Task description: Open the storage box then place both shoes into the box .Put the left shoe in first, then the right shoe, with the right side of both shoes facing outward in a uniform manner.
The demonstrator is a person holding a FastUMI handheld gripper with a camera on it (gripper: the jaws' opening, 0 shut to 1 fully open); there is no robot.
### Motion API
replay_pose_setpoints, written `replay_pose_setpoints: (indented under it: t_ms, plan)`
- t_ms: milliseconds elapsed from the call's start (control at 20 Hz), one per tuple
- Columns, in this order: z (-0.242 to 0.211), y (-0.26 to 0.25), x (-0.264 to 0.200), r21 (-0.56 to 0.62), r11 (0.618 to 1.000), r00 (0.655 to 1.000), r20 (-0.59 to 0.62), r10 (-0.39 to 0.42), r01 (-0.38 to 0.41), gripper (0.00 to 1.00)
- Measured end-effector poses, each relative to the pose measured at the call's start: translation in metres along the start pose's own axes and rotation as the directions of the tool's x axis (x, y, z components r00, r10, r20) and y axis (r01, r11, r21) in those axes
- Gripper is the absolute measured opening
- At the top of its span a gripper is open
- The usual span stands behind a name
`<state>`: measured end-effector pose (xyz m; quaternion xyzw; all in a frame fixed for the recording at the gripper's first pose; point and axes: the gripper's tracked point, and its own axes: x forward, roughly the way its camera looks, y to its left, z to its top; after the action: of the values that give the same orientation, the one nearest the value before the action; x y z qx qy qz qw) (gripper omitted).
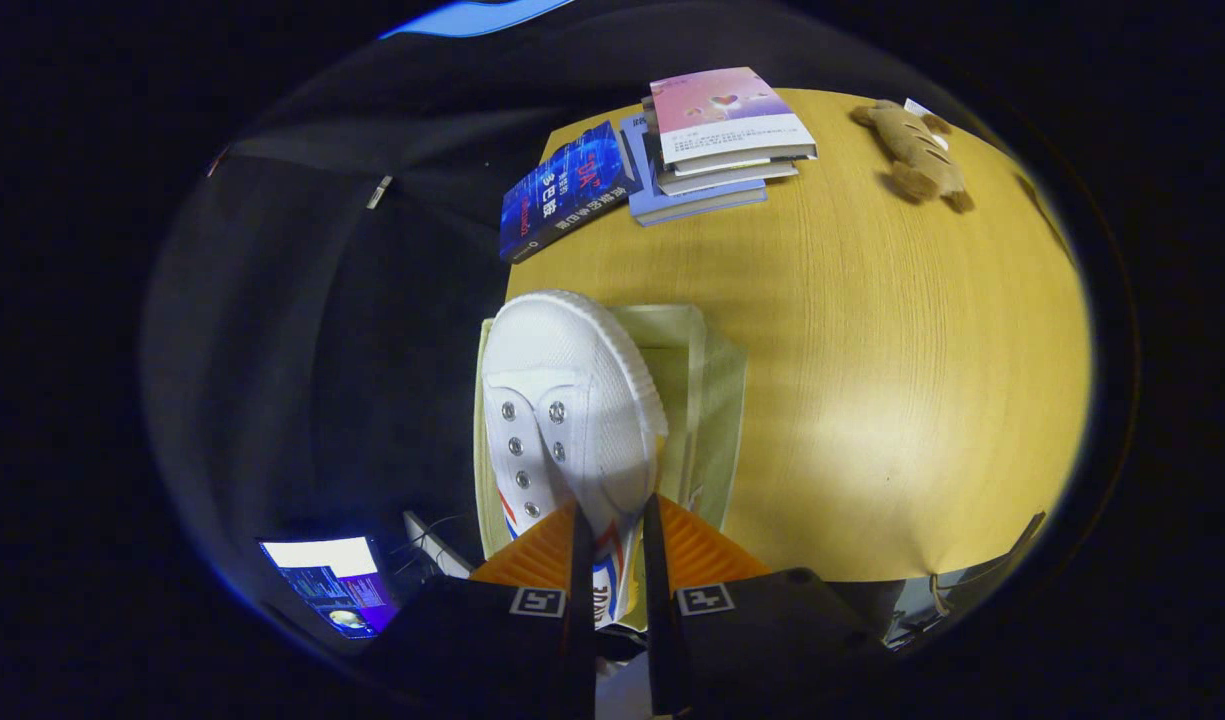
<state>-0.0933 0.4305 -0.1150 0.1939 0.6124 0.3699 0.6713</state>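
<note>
One shoe (572, 400) clamped by its side between gripper (612, 530) fingers | toe far, above open box (717, 400) | books (672, 150), toy (917, 150) far on table (872, 350)

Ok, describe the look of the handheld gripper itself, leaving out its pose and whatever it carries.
The gripper shows two narrow flat fingers running forward side by side. Each is flanked by a ribbed, wedge-shaped block. Behind the fingers sits a dark, bulky body; on it are two square black-and-white fiducial markers, one by each finger. I cannot make out any cable on the gripper itself.
</note>
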Motion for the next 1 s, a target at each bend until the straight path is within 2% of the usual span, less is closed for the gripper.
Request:
replay_pose_setpoints:
  t_ms: [350,600,750,900,1000]
  plan:
    - [0.003,-0.011,0.014,0.003,0.999,0.999,-0.014,-0.044,0.044,0.26]
    - [0.001,-0.008,0.019,0.032,0.999,1.000,-0.017,-0.017,0.018,0.27]
    - [-0.003,-0.006,0.020,0.046,0.999,1.000,-0.027,-0.003,0.004,0.33]
    - [-0.002,0.009,0.015,0.092,0.994,0.997,-0.027,0.066,-0.063,0.27]
    - [-0.001,0.007,0.013,0.086,0.994,0.998,-0.019,0.065,-0.063,0.38]
